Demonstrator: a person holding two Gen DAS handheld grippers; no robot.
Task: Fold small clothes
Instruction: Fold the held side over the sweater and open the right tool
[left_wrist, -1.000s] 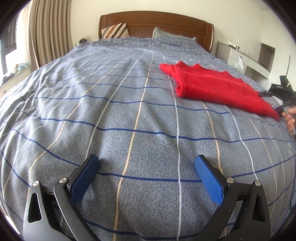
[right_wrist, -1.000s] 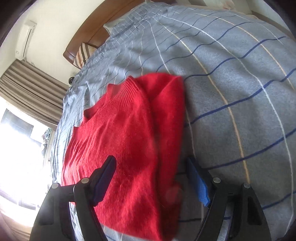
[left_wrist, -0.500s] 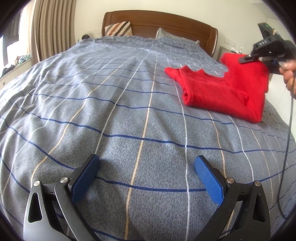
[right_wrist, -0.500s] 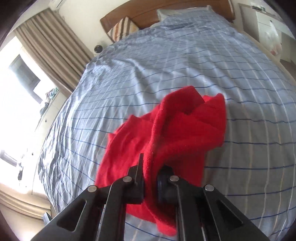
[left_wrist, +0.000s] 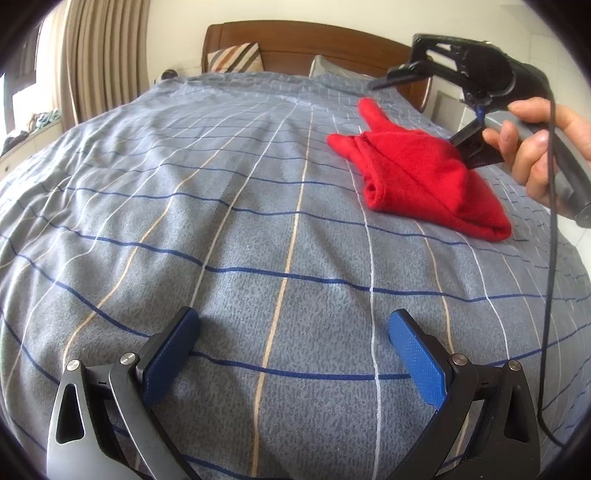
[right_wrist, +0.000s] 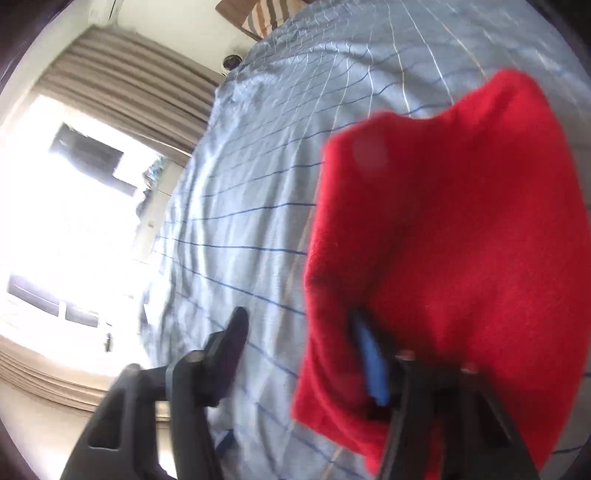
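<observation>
A red knit sweater (left_wrist: 417, 177) lies folded over on the blue checked bedspread (left_wrist: 258, 236), at the right of the left wrist view. It fills the right of the right wrist view (right_wrist: 461, 240). My right gripper (right_wrist: 299, 354) is open; its right finger sits in the sweater's fold, its left finger is over bare bedspread. In the left wrist view the right gripper (left_wrist: 424, 107), held by a hand (left_wrist: 535, 147), is tilted over the sweater's far edge. My left gripper (left_wrist: 291, 350) is open and empty, low over the bedspread, well short of the sweater.
A wooden headboard (left_wrist: 306, 44) with a striped pillow (left_wrist: 236, 57) stands at the far end. Curtains (left_wrist: 99, 62) and a bright window (right_wrist: 55, 221) are to the left. A black cable (left_wrist: 550, 258) hangs from the right gripper.
My right gripper carried the sweater's lower part up and over onto the rest, then opened. The sweater now lies folded shorter. The left gripper has barely moved.
</observation>
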